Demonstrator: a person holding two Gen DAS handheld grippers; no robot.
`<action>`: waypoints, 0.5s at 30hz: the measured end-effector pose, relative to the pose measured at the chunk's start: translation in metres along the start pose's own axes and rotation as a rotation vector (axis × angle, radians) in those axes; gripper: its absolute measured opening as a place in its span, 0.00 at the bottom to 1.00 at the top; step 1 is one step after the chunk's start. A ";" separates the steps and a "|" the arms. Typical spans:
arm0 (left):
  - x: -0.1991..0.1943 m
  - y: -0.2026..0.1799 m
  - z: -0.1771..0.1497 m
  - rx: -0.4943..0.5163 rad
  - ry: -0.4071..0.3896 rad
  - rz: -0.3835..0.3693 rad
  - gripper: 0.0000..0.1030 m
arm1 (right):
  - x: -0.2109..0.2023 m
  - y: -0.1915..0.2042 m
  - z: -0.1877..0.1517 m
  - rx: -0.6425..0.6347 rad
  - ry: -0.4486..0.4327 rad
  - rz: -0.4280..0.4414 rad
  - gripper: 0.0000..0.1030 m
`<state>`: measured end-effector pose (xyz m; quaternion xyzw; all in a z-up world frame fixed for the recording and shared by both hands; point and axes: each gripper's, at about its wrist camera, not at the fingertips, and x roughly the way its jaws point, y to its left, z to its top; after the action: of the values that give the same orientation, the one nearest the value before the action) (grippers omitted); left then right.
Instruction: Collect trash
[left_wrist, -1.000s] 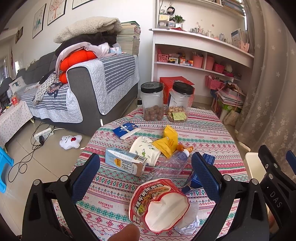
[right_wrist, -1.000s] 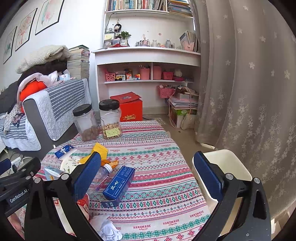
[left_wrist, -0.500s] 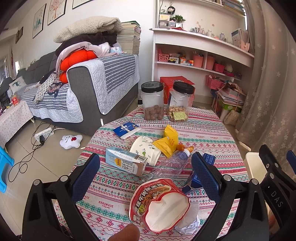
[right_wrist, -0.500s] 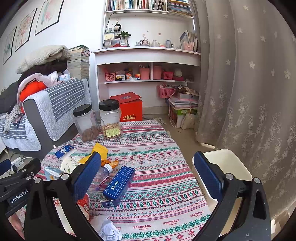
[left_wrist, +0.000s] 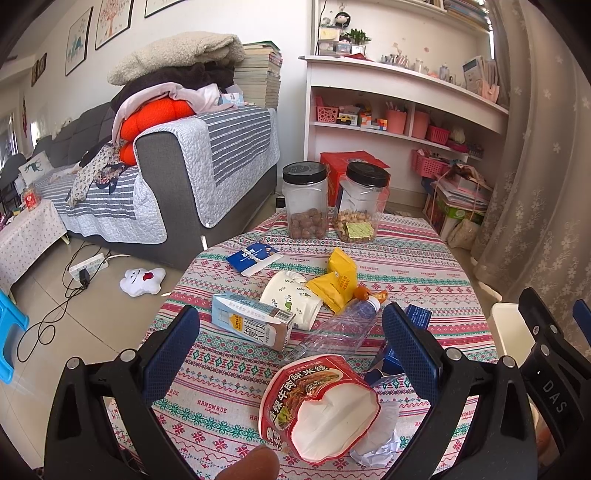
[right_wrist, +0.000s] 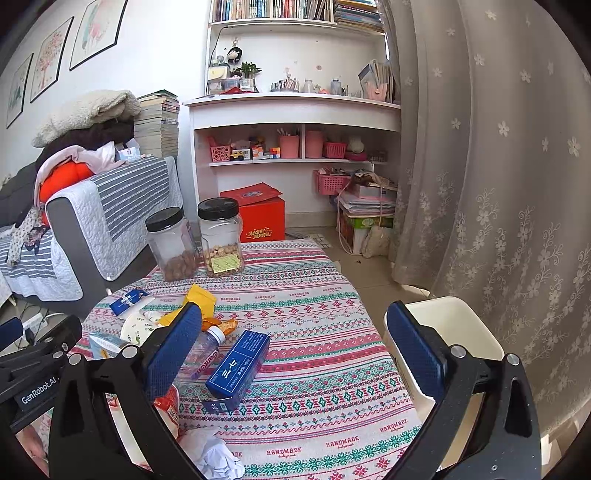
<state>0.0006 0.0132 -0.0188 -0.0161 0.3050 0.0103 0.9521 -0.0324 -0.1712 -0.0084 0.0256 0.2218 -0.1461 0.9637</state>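
Trash lies on the round patterned table (left_wrist: 413, 266): a red noodle bowl (left_wrist: 317, 406), a clear plastic bottle (left_wrist: 332, 332), a milk carton (left_wrist: 251, 323), a crushed paper cup (left_wrist: 291, 299), yellow wrappers (left_wrist: 338, 280), a blue packet (left_wrist: 253, 256), a blue box (right_wrist: 240, 369) and crumpled tissue (right_wrist: 218, 456). My left gripper (left_wrist: 291, 343) is open and empty above the near trash. My right gripper (right_wrist: 295, 350) is open and empty over the table's right side. A white bin (right_wrist: 454, 325) stands to the right of the table.
Two black-lidded jars of nuts (left_wrist: 306, 201) (left_wrist: 360, 206) stand at the table's far edge. A grey sofa (left_wrist: 177, 173) piled with clothes is on the left, white shelves (right_wrist: 295, 122) behind, a curtain (right_wrist: 498, 184) at the right. Cables and a white toy (left_wrist: 142, 280) lie on the floor.
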 end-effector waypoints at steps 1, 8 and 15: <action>0.000 0.000 0.000 0.000 0.000 0.000 0.93 | 0.000 0.000 0.000 0.000 0.000 0.000 0.93; 0.000 0.000 0.000 0.001 0.001 0.000 0.93 | 0.000 0.003 0.000 0.001 0.000 0.000 0.93; 0.000 0.000 0.000 0.001 0.002 0.000 0.93 | 0.000 0.002 0.001 0.000 0.000 0.001 0.93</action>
<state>0.0009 0.0132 -0.0184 -0.0157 0.3060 0.0102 0.9519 -0.0314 -0.1694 -0.0077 0.0258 0.2219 -0.1459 0.9637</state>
